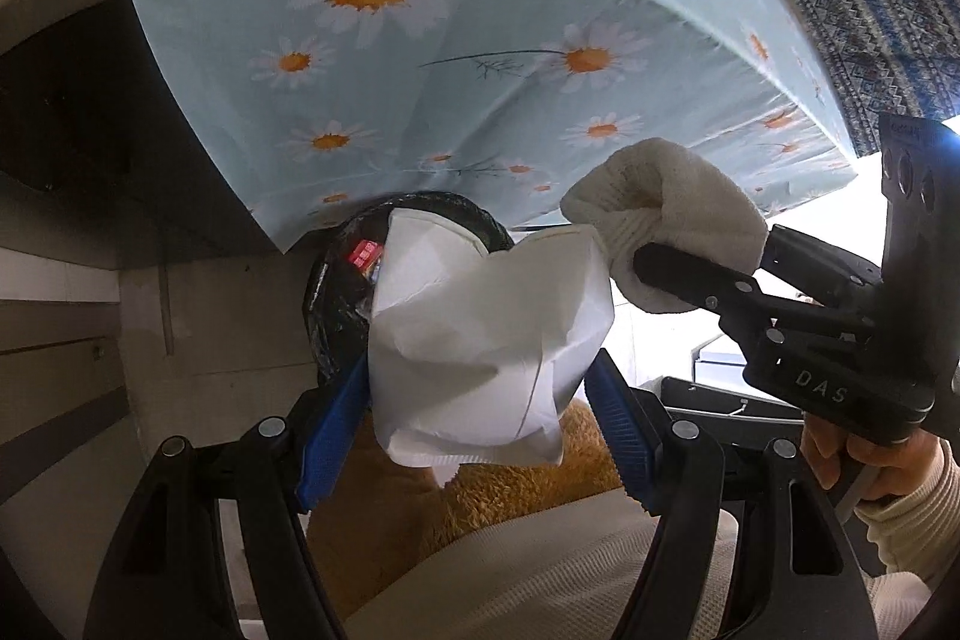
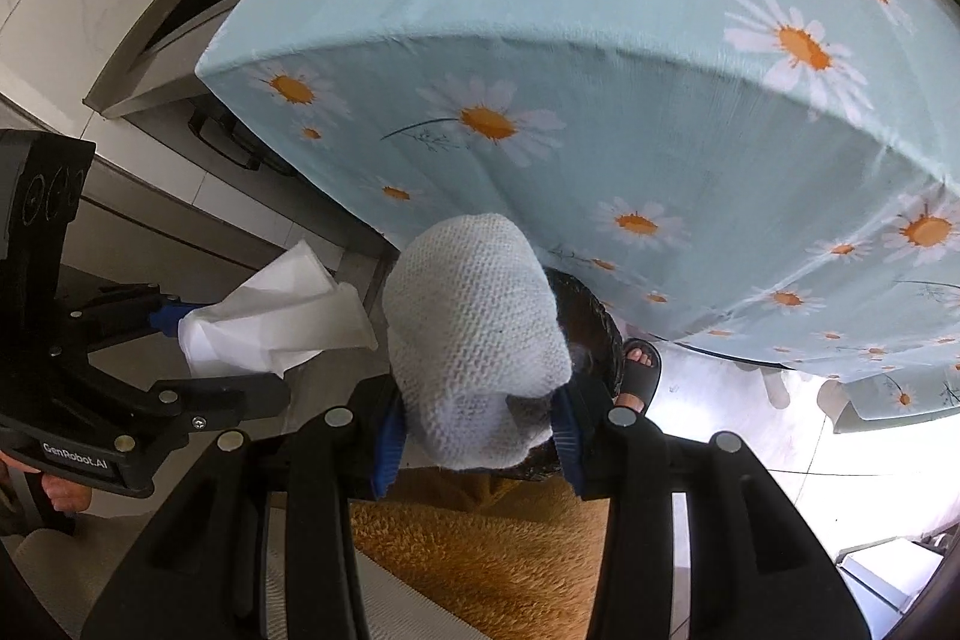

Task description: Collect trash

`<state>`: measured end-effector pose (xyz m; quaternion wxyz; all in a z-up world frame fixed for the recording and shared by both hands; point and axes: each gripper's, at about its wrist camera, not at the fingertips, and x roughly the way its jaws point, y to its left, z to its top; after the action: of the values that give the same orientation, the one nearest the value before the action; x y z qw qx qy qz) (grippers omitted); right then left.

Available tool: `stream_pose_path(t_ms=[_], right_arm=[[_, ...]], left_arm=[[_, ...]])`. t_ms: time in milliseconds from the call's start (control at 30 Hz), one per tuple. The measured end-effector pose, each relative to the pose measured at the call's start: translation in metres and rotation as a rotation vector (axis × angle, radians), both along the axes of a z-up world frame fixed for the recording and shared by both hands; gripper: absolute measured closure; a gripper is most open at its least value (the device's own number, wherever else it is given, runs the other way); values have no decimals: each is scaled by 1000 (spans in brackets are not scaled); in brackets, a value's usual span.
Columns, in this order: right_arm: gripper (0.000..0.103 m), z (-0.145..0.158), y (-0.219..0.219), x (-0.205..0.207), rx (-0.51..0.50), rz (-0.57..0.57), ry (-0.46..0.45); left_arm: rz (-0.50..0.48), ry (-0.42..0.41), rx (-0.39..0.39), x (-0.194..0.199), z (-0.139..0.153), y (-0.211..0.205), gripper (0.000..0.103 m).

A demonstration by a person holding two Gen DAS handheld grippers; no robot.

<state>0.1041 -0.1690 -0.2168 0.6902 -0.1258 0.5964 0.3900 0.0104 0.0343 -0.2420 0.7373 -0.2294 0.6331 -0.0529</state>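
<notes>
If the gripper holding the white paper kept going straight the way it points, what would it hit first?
Probably the black-lined trash bin under the tablecloth. The left gripper, clamped on the crumpled white paper, points down toward its mouth, though depth is unclear.

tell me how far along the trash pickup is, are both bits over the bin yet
Done: some trash, a red wrapper, already lies in the black-lined bin by the daisy tablecloth. In hand: the left gripper is shut on a crumpled white paper, the right gripper on a knitted white cloth, both just above the bin. Left: letting both drop in.
</notes>
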Motion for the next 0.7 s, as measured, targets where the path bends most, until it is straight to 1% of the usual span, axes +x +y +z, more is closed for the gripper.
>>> stream_pose_path(t_ms=[33, 67, 100, 133, 167, 233, 367, 567, 633, 667, 700], right_arm=[[60, -1, 0, 0, 2, 1, 4], [58, -1, 0, 1, 5, 5, 9], [51, -2, 0, 2, 11, 7, 18], [49, -3, 0, 4, 21, 3, 27], [48, -2, 0, 5, 37, -5, 31], [48, -1, -1, 8, 40, -10, 24], [48, 0, -4, 17, 50, -25, 35], [48, 3, -12, 23, 57, -46, 26], [41, 6, -12, 23, 67, -53, 31], [27, 9, -14, 21, 82, -58, 38], [25, 11, -14, 21, 91, -63, 41]], left_arm=[[5, 4, 1, 0, -1, 0, 32], [9, 11, 3, 1, -2, 0, 32], [10, 18, 3, 1, -4, 2, 32], [14, 26, 4, 1, -5, 2, 32], [17, 31, 4, 2, -5, 1, 31], [16, 43, 3, 3, -7, 0, 23], [17, 49, 3, 5, -10, -1, 23], [26, 41, 2, 8, -6, 1, 23], [28, 37, 4, 8, -4, 1, 23], [29, 36, 4, 8, -3, 2, 23], [32, 33, 4, 8, -2, 2, 23]])
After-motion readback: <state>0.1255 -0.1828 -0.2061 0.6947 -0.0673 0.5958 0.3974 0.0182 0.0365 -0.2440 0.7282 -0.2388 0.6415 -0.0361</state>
